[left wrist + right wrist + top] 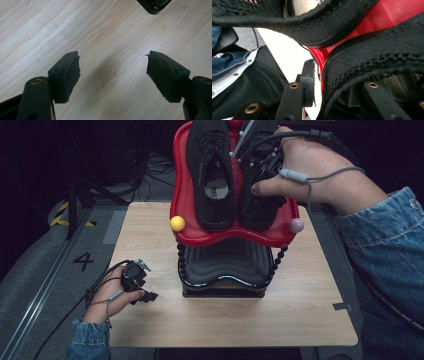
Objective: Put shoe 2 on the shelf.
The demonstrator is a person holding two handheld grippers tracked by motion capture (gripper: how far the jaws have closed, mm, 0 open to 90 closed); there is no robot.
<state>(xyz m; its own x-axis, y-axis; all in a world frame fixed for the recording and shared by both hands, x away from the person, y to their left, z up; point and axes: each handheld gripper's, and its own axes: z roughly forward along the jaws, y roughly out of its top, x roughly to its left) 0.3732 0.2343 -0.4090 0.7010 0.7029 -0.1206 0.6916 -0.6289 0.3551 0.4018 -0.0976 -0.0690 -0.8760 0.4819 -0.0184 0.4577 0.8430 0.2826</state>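
Two black knit shoes stand side by side on the red top shelf (230,238) of a small rack: the left shoe (212,175) and the right shoe (257,215). My right gripper (257,195) reaches down onto the right shoe's heel. In the right gripper view the right gripper (329,87) straddles the heel wall of the right shoe (372,57). One jaw is inside the shoe, and the other is outside with a gap to the fabric. My left gripper (147,296) rests low at the table's front left. In the left gripper view the left gripper (113,72) is open over bare wood.
The rack has a black lower shelf (225,265) and beaded posts. A yellow ball (177,223) and a pink ball (296,225) cap its front corners. The wooden table (150,235) extends left of the rack. A rack base corner (153,5) lies ahead of my left jaws.
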